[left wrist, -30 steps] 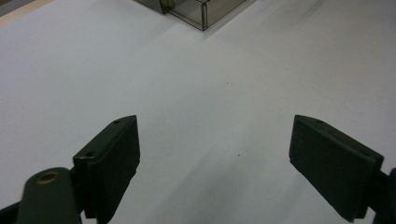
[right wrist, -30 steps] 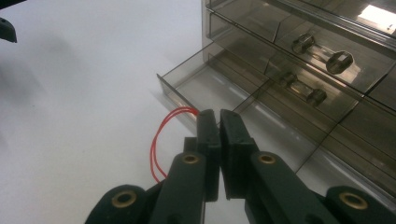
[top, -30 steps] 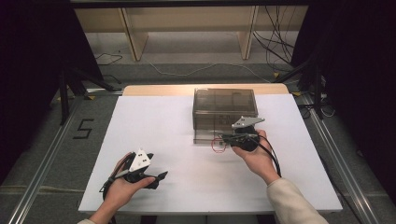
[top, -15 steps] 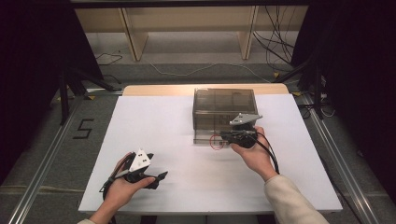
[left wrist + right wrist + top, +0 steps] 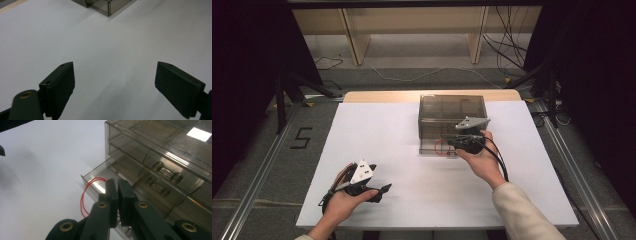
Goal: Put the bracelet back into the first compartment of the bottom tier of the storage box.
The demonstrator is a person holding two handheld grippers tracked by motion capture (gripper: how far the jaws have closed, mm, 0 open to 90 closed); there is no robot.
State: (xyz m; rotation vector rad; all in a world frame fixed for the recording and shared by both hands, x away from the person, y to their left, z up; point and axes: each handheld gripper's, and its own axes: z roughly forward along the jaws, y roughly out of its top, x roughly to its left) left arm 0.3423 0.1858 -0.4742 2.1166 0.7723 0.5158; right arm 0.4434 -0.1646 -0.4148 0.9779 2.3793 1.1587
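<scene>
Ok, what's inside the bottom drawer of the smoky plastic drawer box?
The bottom drawer is pulled partly out; a red rubber band loops over its front edge, held by the right gripper. Farther back lie small clear cylinders. The gripper hides the drawer's near corner.

a smoky clear drawer box (image 5: 452,117) is sitting on the white table, bottom drawer (image 5: 105,180) open, red loop (image 5: 86,195) hanging out.

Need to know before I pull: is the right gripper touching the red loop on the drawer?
Cannot tell. In the right gripper view the right gripper has its jaws nearly closed beside the red loop, but they hide where the loop ends.
</scene>
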